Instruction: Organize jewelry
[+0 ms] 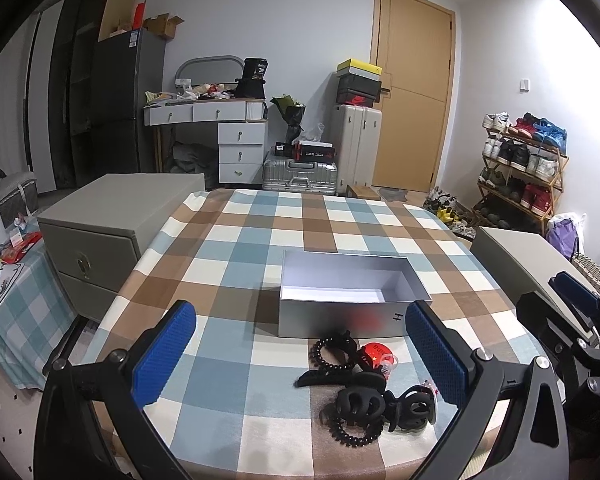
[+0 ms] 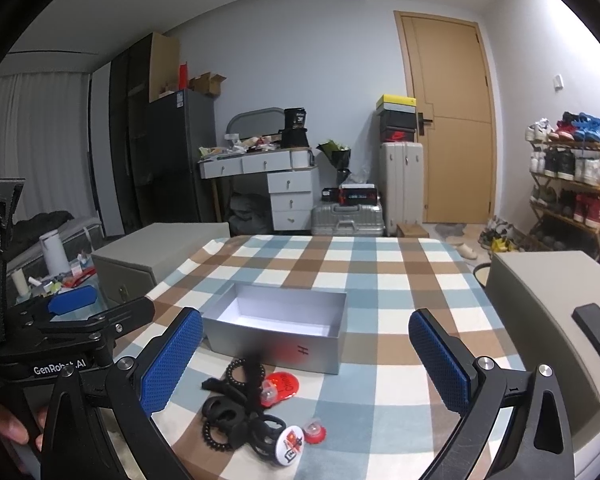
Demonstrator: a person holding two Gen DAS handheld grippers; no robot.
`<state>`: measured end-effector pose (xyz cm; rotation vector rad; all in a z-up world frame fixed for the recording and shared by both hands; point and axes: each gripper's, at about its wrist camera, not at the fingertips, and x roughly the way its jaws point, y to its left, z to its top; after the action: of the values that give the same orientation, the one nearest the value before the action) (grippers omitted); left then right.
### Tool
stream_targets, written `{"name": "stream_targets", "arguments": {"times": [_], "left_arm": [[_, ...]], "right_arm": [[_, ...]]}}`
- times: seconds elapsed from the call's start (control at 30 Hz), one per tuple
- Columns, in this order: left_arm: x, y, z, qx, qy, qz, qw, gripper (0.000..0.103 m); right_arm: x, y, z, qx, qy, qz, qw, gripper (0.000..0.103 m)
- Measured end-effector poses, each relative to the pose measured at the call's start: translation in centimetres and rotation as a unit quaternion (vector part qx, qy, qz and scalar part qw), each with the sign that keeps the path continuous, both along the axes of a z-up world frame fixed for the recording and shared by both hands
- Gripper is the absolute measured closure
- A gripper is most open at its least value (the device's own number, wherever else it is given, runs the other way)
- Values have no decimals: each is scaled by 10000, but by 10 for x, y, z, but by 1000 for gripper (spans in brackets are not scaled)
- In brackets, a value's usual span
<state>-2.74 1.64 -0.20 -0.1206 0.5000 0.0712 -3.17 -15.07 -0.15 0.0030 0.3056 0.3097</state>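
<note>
An open, empty grey box (image 1: 340, 304) stands in the middle of the checked tablecloth; it also shows in the right wrist view (image 2: 276, 328). In front of it lies a pile of black hair claws (image 1: 364, 400) and coil hair ties (image 1: 332, 356) with red badges (image 1: 376, 354). In the right wrist view the pile (image 2: 240, 404) includes a red badge (image 2: 282, 386) and a white pin badge (image 2: 292, 446). My left gripper (image 1: 300, 360) is open and empty, just short of the pile. My right gripper (image 2: 304, 364) is open and empty above the pile's right side.
A grey cabinet (image 1: 112, 232) stands at the table's left edge and a beige block (image 2: 552, 328) at its right. A low side table with clutter (image 1: 8, 264) is further left. Suitcases, a dresser and a shoe rack stand along the far wall.
</note>
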Motion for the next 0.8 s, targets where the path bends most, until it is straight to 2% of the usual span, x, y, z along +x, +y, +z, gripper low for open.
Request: {"name": "stream_targets", "arguments": {"times": [0.8], "left_arm": [[-1,2,-5,-95,124,-54,9999,1]], "right_arm": [[-1,-3,-3,43,52,-1,10000,0]]}}
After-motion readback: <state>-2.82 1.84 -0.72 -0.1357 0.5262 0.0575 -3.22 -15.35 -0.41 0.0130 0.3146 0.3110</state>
